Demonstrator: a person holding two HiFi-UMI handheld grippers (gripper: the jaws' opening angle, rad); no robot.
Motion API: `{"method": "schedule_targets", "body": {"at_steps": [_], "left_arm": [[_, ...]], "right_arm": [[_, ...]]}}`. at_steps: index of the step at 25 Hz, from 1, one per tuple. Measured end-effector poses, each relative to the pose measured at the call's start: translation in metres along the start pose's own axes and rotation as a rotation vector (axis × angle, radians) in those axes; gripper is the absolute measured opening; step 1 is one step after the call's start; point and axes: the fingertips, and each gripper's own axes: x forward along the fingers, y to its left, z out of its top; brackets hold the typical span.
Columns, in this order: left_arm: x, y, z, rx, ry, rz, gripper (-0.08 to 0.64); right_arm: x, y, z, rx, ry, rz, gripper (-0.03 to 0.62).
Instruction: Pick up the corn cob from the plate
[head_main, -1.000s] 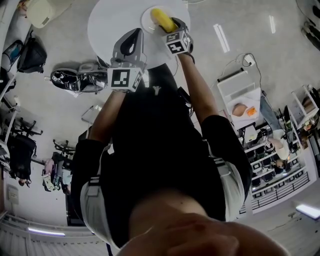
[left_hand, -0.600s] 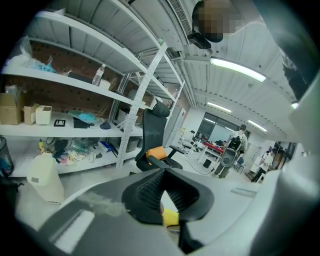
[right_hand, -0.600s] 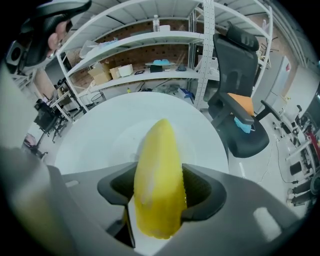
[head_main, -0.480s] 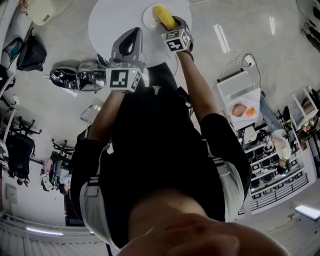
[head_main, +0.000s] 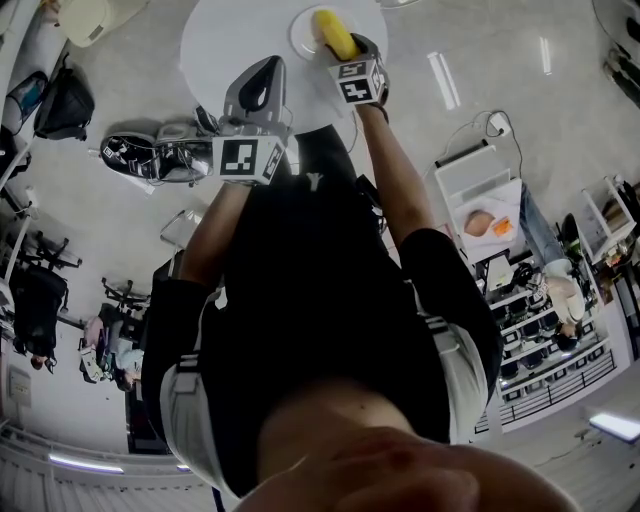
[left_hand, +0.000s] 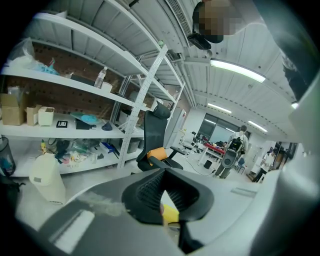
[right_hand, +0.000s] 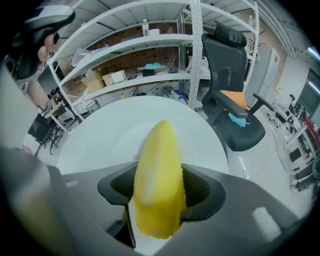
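The yellow corn cob (right_hand: 159, 170) lies lengthwise between the pads of my right gripper (right_hand: 157, 192), which is shut on its thick end. Its tip points out over the white plate (right_hand: 117, 145). In the head view the corn cob (head_main: 335, 33) shows over the plate (head_main: 303, 38) on the round white table (head_main: 230, 45), just beyond my right gripper (head_main: 347, 52). I cannot tell whether the cob still rests on the plate. My left gripper (head_main: 262, 78) hovers at the table's near edge, left of the plate. Its jaws (left_hand: 165, 197) stand narrowly open with nothing between them; a bit of the corn cob (left_hand: 170, 214) shows through the gap.
A black office chair (right_hand: 235, 100) stands beyond the table's right side, in front of metal shelving (right_hand: 150, 65) with boxes. On the floor left of the table lies dark equipment (head_main: 150, 158). A white canister (left_hand: 46, 177) sits near the shelves.
Nothing clear: the right gripper stays over the plate with the cob between its jaws and the left gripper holds its place. The head view has shifted slightly.
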Motion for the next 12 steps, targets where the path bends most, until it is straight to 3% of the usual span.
{"method": "schedule_targets", "body": {"at_steps": [12], "left_arm": [[-0.013,-0.006,-0.001,0.006,-0.013,-0.007,0.006]], "right_arm": [[-0.018,0.004,0.009,0.026,-0.071,-0.006,0.265]]}}
